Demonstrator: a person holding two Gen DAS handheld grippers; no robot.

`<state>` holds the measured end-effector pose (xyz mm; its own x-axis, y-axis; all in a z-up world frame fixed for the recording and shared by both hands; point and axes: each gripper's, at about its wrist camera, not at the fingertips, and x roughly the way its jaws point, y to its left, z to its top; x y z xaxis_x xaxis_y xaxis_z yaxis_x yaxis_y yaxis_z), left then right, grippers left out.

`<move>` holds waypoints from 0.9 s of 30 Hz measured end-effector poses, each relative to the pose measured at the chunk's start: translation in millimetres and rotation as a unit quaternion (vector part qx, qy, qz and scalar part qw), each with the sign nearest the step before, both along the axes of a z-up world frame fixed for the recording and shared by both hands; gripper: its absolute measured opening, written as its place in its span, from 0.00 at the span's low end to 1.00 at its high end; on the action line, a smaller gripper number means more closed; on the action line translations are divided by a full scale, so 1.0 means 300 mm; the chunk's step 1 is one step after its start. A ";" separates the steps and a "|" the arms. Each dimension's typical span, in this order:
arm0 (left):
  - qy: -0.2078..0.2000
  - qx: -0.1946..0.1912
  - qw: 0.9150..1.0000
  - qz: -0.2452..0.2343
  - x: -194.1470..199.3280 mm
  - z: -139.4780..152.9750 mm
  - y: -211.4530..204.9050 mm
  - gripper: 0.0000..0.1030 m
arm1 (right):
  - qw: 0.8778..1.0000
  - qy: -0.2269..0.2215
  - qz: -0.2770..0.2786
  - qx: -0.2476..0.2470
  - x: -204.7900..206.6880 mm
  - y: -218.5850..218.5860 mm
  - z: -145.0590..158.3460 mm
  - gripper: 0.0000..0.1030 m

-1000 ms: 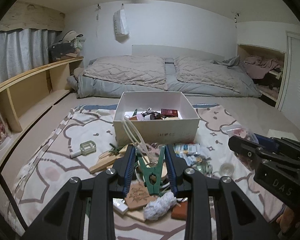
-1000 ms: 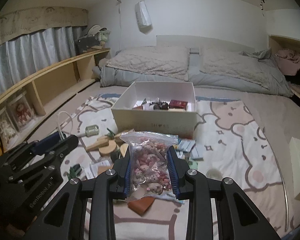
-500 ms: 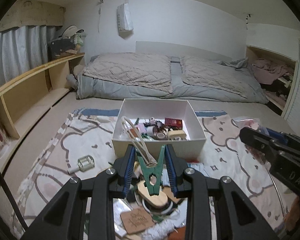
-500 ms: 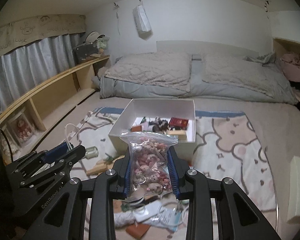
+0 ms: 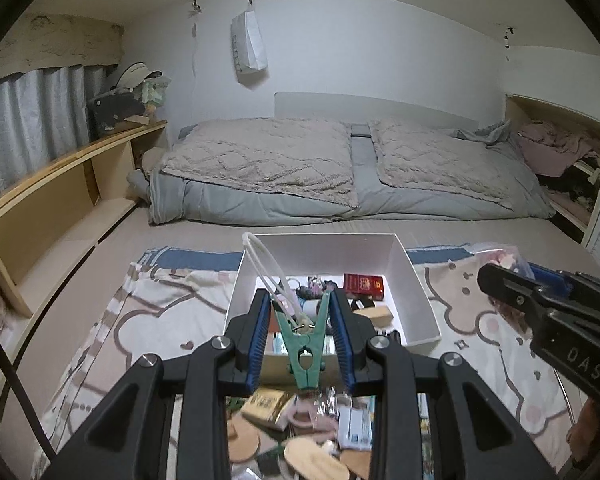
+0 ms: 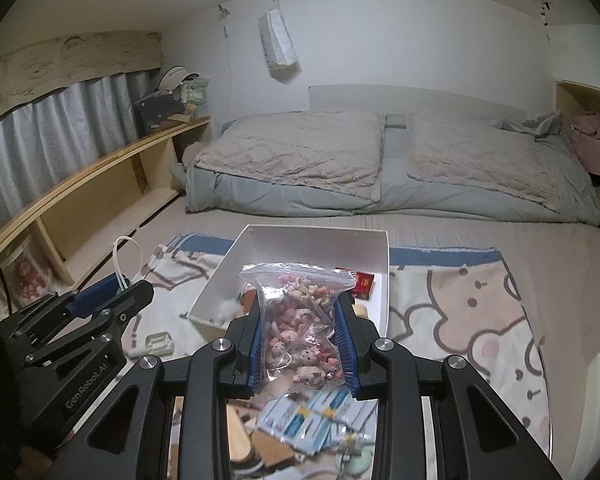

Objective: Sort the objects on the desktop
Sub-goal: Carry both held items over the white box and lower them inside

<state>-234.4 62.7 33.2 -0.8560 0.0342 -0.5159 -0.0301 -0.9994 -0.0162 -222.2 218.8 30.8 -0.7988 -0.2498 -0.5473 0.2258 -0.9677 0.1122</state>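
white box [image 5: 418,280], red packet [image 5: 363,286] inside, bedding [image 6: 380,168] behind

We hold our left gripper [image 5: 302,330] angled downward, its blue-padded jaws closed on a green clothespin [image 5: 305,344] that stands upright between them, its handles spread toward the pads. Our right gripper [image 6: 300,338] tilts down at much the same angle, jaws clamped on a clear zip bag [image 6: 298,322] of small pink figures, the bag's top rising above the fingertips. The two grippers sit side by side, each black body showing at the edge of the other's view.
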 end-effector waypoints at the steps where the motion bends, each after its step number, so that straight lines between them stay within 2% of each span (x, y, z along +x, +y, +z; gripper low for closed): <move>1: -0.001 0.001 1.000 0.000 -0.025 -0.003 -0.002 0.29 | 1.000 -0.001 0.000 -0.001 -0.023 0.000 -0.005 0.31; 6: -0.005 0.011 1.000 -0.004 -0.131 -0.023 -0.016 0.29 | 1.000 -0.008 -0.008 0.000 -0.123 0.003 -0.039 0.31; 15: -0.003 -0.009 1.000 -0.004 -0.295 -0.085 -0.053 0.29 | 1.000 -0.010 -0.025 0.013 -0.294 -0.007 -0.112 0.31; 27: -0.022 0.016 1.000 -0.015 -0.572 -0.155 -0.092 0.29 | 0.999 -0.047 -0.020 0.017 -0.536 -0.016 -0.220 0.31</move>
<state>-406.0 35.1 -13.2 -0.8309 0.0764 -0.5512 -0.0579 -0.9970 -0.0508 -383.1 214.1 -35.1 -0.7529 -0.1976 -0.6278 0.1760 -0.9796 0.0972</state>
